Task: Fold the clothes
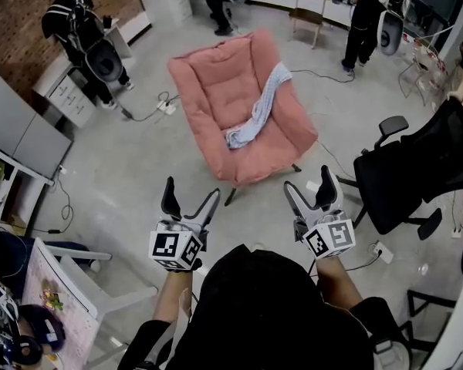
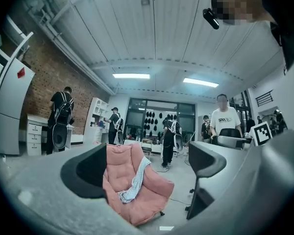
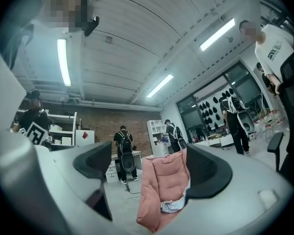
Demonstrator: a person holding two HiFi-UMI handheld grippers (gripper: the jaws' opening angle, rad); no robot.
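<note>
A pale blue-and-white garment (image 1: 256, 110) lies draped over the seat and right arm of a pink padded chair (image 1: 216, 91) in the middle of the floor. It shows too in the left gripper view as the garment (image 2: 135, 180) on the chair (image 2: 118, 168), and in the right gripper view as a garment (image 3: 173, 205) low on the chair (image 3: 159, 180). My left gripper (image 1: 190, 199) and right gripper (image 1: 312, 190) hang open and empty in front of the chair, well short of it.
A black office chair (image 1: 405, 172) stands at the right. A white shelf unit (image 1: 69, 280) and grey cabinet (image 1: 19, 133) are at the left. Several people with backpacks (image 1: 81, 29) stand around the room. Cables and a power strip (image 1: 167, 106) lie on the concrete floor.
</note>
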